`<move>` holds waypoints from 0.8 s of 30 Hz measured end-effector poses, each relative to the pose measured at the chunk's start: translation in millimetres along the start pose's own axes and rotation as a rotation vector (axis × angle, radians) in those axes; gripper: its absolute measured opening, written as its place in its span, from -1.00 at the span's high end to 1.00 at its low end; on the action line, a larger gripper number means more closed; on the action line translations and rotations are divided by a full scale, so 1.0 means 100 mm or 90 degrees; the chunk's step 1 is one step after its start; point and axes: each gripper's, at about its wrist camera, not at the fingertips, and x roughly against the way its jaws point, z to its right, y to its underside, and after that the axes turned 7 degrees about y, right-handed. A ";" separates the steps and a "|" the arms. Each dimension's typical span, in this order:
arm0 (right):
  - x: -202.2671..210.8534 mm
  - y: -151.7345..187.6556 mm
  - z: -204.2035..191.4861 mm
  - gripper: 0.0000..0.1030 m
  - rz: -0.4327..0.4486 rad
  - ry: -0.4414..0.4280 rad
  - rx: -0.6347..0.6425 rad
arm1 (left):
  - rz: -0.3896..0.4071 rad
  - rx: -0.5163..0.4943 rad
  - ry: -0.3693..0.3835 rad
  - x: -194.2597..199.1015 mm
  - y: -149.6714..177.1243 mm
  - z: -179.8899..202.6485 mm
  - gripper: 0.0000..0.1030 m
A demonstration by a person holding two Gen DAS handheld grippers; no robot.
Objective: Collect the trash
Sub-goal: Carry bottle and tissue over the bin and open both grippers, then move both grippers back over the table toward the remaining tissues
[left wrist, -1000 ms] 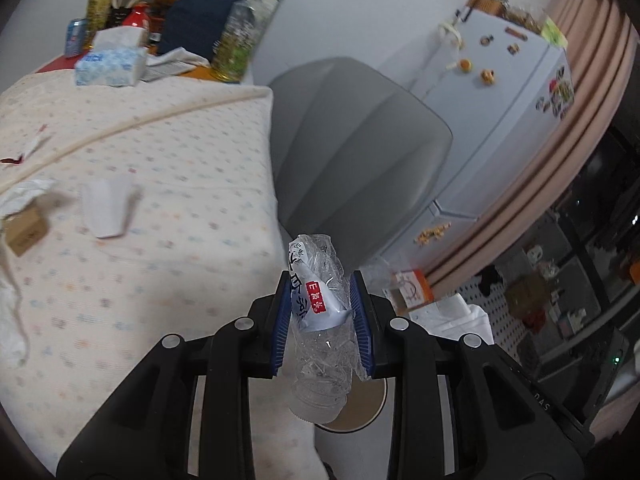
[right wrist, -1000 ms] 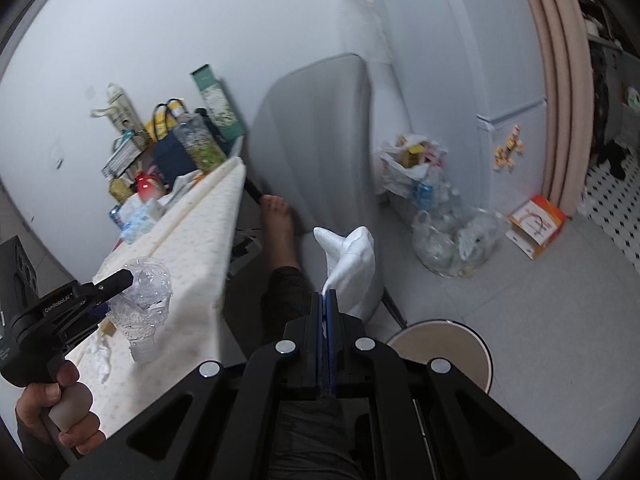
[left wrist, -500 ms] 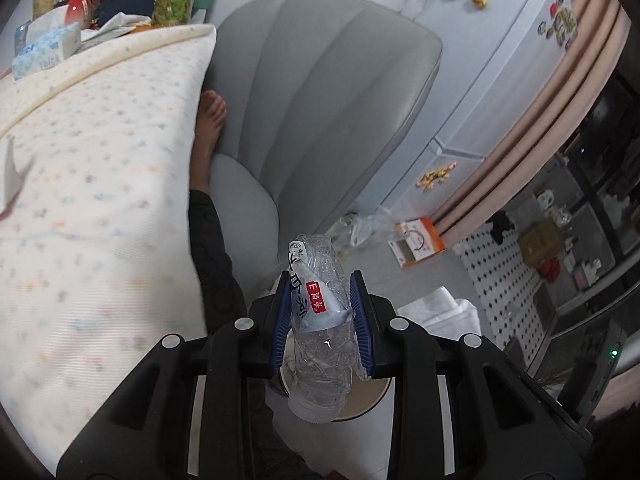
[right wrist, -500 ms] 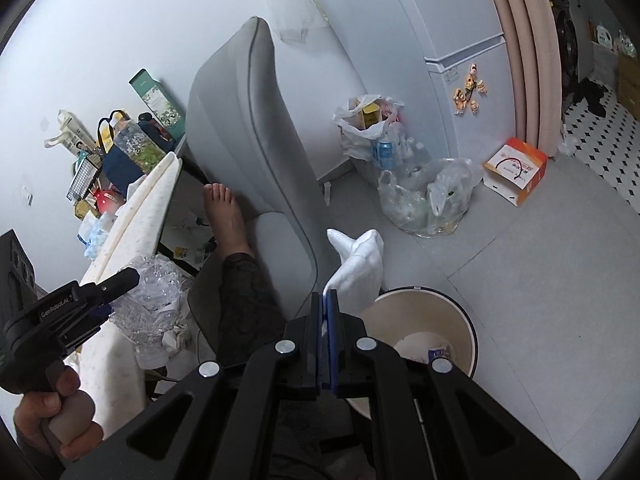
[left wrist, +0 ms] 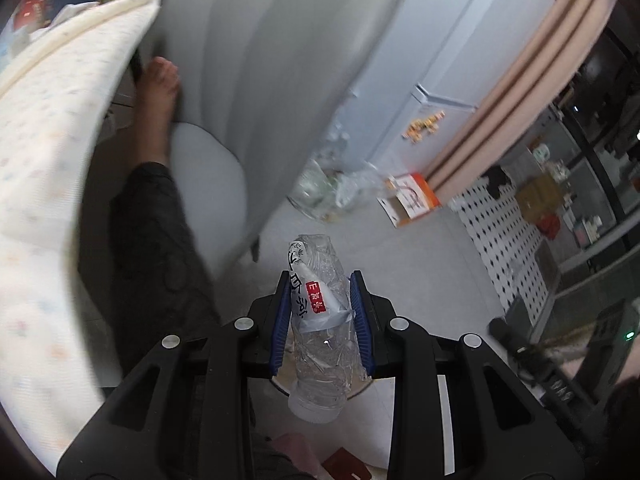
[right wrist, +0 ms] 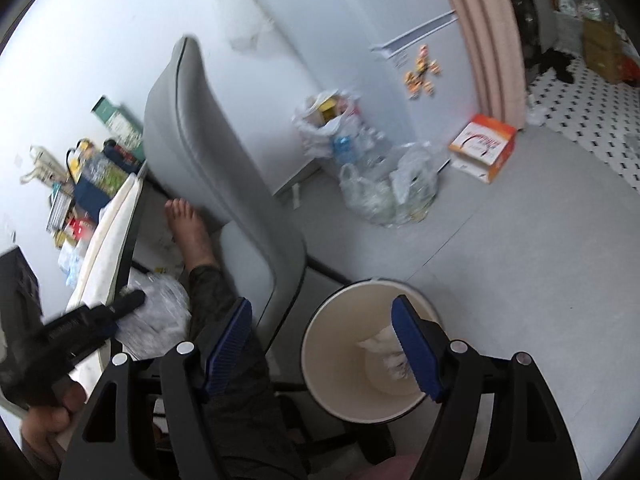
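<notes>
Since a second ago our right gripper [right wrist: 324,344] has sprung open, dropping white paper [right wrist: 386,350] into the bin [right wrist: 320,328] at lower centre, while our left gripper [left wrist: 320,316] pinches a crushed bottle [left wrist: 320,332] yet to bin.

A grey padded chair [right wrist: 208,152] stands on a pale grey floor [right wrist: 540,264] beside a table under a dotted cream cloth [left wrist: 36,168], with a white fridge [right wrist: 400,40] and pink curtain [right wrist: 488,40] against the far white wall [right wrist: 80,32].
</notes>
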 end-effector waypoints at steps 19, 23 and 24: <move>0.35 -0.17 0.13 -0.52 0.044 0.000 -0.017 | -0.010 -0.011 0.058 0.03 -0.03 0.30 -0.81; 0.41 -0.17 -0.15 -0.75 0.056 0.005 0.016 | 0.030 0.001 0.044 0.36 -0.04 0.14 -0.83; 0.43 -0.16 -0.22 -0.77 0.060 0.007 0.024 | 0.044 0.006 0.042 0.45 -0.04 0.09 -0.86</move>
